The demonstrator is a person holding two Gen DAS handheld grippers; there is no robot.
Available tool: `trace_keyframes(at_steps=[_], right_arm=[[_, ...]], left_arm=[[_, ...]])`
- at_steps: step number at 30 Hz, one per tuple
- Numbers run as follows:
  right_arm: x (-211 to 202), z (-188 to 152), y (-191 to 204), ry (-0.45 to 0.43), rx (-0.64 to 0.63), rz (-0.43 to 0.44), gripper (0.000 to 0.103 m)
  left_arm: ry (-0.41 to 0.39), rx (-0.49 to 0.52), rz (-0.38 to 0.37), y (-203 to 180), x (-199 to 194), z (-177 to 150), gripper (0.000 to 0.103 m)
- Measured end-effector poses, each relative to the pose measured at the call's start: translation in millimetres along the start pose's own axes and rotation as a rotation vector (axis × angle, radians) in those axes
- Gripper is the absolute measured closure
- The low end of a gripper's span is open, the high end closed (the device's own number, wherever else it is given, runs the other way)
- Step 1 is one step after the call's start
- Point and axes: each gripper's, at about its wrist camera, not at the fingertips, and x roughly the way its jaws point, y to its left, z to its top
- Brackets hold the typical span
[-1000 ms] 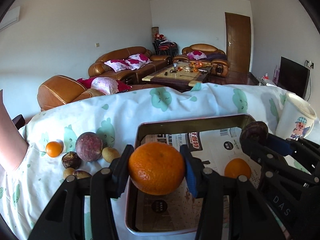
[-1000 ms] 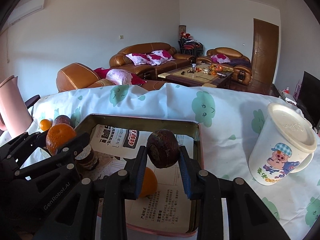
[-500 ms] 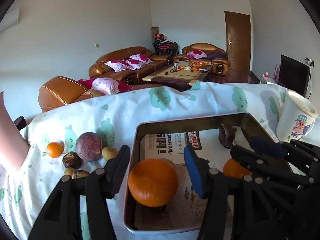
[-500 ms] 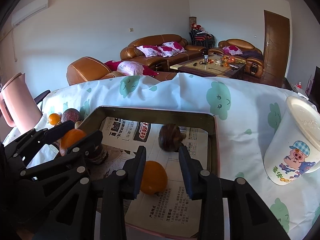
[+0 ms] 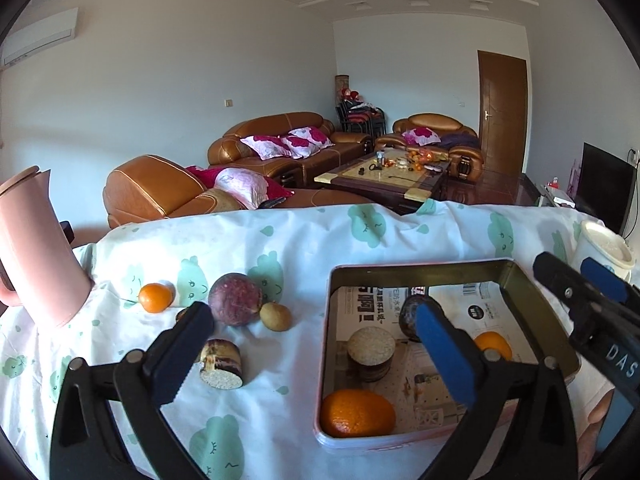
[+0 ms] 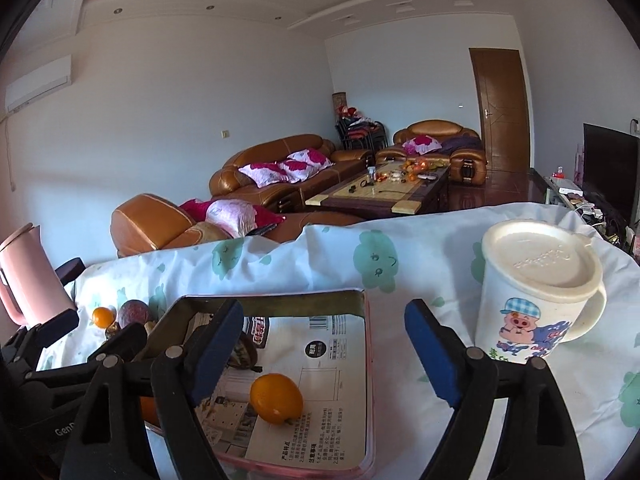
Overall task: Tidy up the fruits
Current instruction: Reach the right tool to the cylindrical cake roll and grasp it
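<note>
**Both claws spread wide over the tray**

The left gripper [image 5: 316, 344] gapes, holding nothing; the large orange [image 5: 357, 413] lies in the tray [image 5: 532, 292] just below its right finger. The right gripper [image 6: 324, 344] gapes too, a small orange [image 6: 276, 398] on the tray's newspaper [image 6: 320, 360] between its fingers.

Left gripper [image 5: 316, 338]: I have its jaws spread wide, gripping nothing, low at near left.
Right gripper [image 6: 324, 346]: I hold its jaws wide apart, nothing between, near right beside the left.
</note>
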Motion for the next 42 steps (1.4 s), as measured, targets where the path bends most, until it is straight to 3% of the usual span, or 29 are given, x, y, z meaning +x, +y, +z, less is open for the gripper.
trace_keyframes(at_steps=[7,23,34,42], right_arm=[[-14,-4,1,-0.073,0.032,-0.040,0.019],[-35,-18,14,-0.087,0.035,-0.120,0.019],[-45,-34,47,-0.029,0.063,-0.089,0.019],[-42,-42,87,-0.012,0.034,-0.071,0.019]], left_arm=[[-0.019,-0.005,0.051,17,-6,-6,0.000],[0.003,0.012,0.078,45,-8,-21,0.000],[0.015,0.006,0.086,74,-12,-28,0.000],[0.020,0.016,0.138,109,-9,-31,0.000]])
